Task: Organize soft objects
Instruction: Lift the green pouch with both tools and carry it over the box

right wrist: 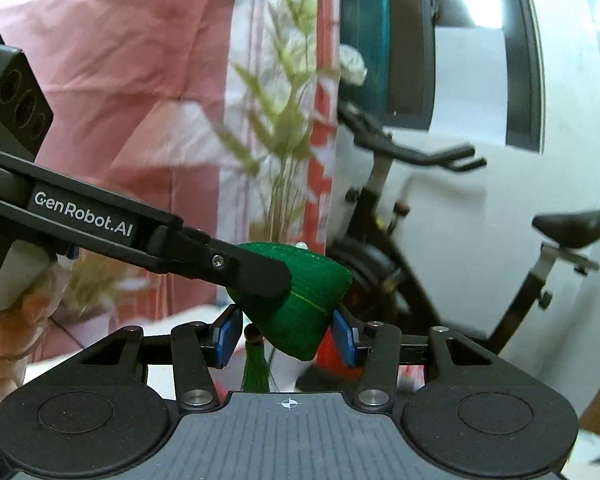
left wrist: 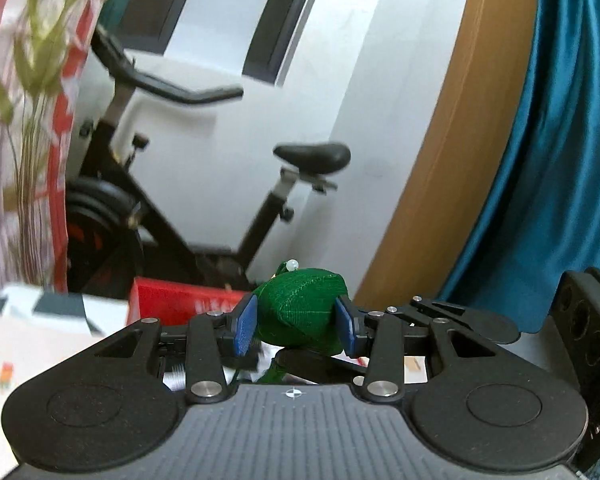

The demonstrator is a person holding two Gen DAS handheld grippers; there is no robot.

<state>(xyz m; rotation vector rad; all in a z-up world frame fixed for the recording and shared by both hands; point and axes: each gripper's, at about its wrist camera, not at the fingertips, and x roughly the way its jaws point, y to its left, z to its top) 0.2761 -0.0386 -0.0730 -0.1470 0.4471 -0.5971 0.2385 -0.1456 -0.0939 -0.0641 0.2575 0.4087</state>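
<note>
A green thread-wrapped soft pouch [left wrist: 300, 310] with a white bead on top and a green tassel below is held in the air. My left gripper [left wrist: 296, 326] is shut on it, blue pads pressed on both sides. In the right wrist view the same pouch [right wrist: 312, 304] sits between the blue pads of my right gripper [right wrist: 286, 338]; the right pad touches it and the left pad stands close beside it. The left gripper's black finger [right wrist: 252, 270] crosses in from the left over the pouch. Its tassel [right wrist: 255, 368] hangs down.
A black exercise bike [left wrist: 204, 216] stands behind against a white wall. A red box [left wrist: 168, 300] and white papers [left wrist: 40, 328] lie low at left. A pink-and-white curtain with dried grass stems [right wrist: 284, 152] hangs left; a teal curtain [left wrist: 548, 160] hangs right.
</note>
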